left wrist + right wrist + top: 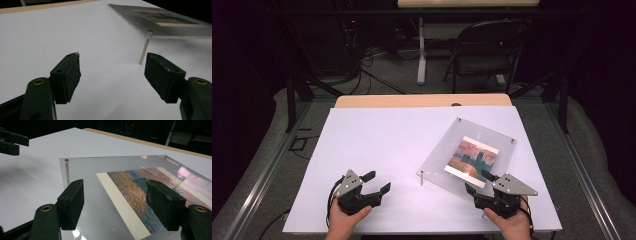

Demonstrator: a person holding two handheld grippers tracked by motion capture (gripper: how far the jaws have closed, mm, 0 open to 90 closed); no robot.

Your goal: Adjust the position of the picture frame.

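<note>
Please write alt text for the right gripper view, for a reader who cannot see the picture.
The right gripper, jaws open, hovers over a clear acrylic frame holding a colourful painted print, raised on thin metal posts above a white table. The left gripper shows at the upper left edge.

We are seeing a wide bare stretch of the white board covering the table [377, 145], running across its left and middle, where a gripper could pass freely. The clear acrylic picture frame with a painted print inside [469, 155] is taking up the right side, raised off the board on thin metal standoff posts [144, 51]. The near-left post is standing just ahead of the left gripper [112, 75], whose jaws are gaping with nothing between them. The right gripper [115, 205] is hanging wide apart over the frame's near edge.
</note>
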